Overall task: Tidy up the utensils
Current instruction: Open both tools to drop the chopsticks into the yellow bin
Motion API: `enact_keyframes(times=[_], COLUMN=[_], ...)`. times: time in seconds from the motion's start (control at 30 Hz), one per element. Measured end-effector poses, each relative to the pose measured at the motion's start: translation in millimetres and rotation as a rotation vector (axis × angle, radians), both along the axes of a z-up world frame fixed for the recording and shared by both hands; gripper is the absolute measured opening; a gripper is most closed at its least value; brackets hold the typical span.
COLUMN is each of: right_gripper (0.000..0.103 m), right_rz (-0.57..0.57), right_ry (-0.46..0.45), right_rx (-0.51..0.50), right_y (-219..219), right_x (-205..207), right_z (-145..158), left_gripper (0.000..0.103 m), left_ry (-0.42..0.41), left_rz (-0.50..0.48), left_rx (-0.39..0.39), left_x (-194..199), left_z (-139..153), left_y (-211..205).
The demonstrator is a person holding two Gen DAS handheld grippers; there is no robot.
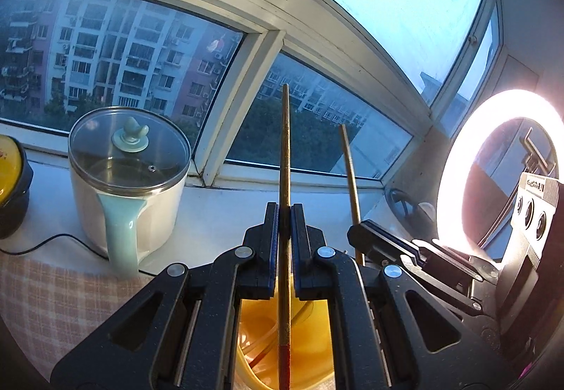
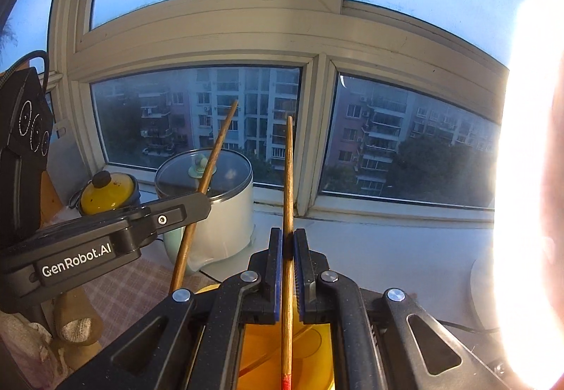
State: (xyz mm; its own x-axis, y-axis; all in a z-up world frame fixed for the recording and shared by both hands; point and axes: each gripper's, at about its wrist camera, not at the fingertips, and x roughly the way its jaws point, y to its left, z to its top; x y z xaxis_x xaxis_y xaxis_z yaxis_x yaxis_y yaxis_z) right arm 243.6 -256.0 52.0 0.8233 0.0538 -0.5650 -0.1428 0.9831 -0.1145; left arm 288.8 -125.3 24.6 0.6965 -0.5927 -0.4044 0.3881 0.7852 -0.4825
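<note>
My left gripper (image 1: 284,214) is shut on a wooden chopstick (image 1: 285,150) with a red lower end, held upright. My right gripper (image 2: 288,242) is shut on a second wooden chopstick (image 2: 288,178), also upright with a red lower end. Each gripper shows in the other's view: the right gripper (image 1: 366,231) with its chopstick (image 1: 350,171) to the right in the left wrist view, the left gripper (image 2: 197,203) with its chopstick (image 2: 208,175) to the left in the right wrist view. A yellow container (image 1: 306,337) lies below both grippers and also shows in the right wrist view (image 2: 261,351).
A white electric pot with a glass lid (image 1: 127,178) stands on the windowsill, also in the right wrist view (image 2: 225,210). A yellow-lidded dark pot (image 2: 107,192) is left of it. A bright ring light (image 1: 493,157) stands at the right. A checked cloth (image 1: 53,302) covers the table.
</note>
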Motion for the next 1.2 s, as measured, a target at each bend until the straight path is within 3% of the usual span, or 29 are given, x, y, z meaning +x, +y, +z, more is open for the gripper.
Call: enact_keyframes(times=[0.7, 0.77, 0.8, 0.83, 0.87, 0.93, 1.0, 1.2], right_gripper=[0.004, 0.004, 0.010, 0.012, 0.012, 0.018, 0.035, 0.036], right_rz=[0.005, 0.009, 0.007, 0.007, 0.006, 0.008, 0.002, -0.009], right_ry=[0.009, 0.015, 0.016, 0.014, 0.015, 0.022, 0.023, 0.025], right_rx=[0.058, 0.064, 0.067, 0.072, 0.072, 0.073, 0.070, 0.076], right_y=[-13.8, -14.9, -15.7, -16.9, -17.3, -17.3, -18.1, -22.8], right_x=[5.0, 5.5, 5.4, 4.5, 4.3, 3.8, 1.2, -6.3], right_z=[-17.2, -18.3, -18.7, -18.8, -18.8, -18.9, -17.8, -15.8], left_gripper=[0.005, 0.011, 0.018, 0.030, 0.036, 0.036, 0.036, 0.036], left_ry=[-0.012, -0.001, -0.002, -0.005, -0.007, -0.014, -0.017, -0.029], left_rz=[-0.041, -0.049, -0.046, -0.041, -0.037, -0.035, -0.035, -0.022], left_rx=[0.078, 0.091, 0.092, 0.092, 0.093, 0.094, 0.104, 0.119], left_x=[-7.5, -8.0, -8.9, -9.8, -11.1, -13.9, -16.5, -24.2], left_z=[-8.6, -8.4, -8.1, -7.6, -7.5, -6.1, -3.9, -0.3], left_y=[-13.3, -13.6, -12.9, -11.9, -10.7, -8.5, -7.4, -0.9])
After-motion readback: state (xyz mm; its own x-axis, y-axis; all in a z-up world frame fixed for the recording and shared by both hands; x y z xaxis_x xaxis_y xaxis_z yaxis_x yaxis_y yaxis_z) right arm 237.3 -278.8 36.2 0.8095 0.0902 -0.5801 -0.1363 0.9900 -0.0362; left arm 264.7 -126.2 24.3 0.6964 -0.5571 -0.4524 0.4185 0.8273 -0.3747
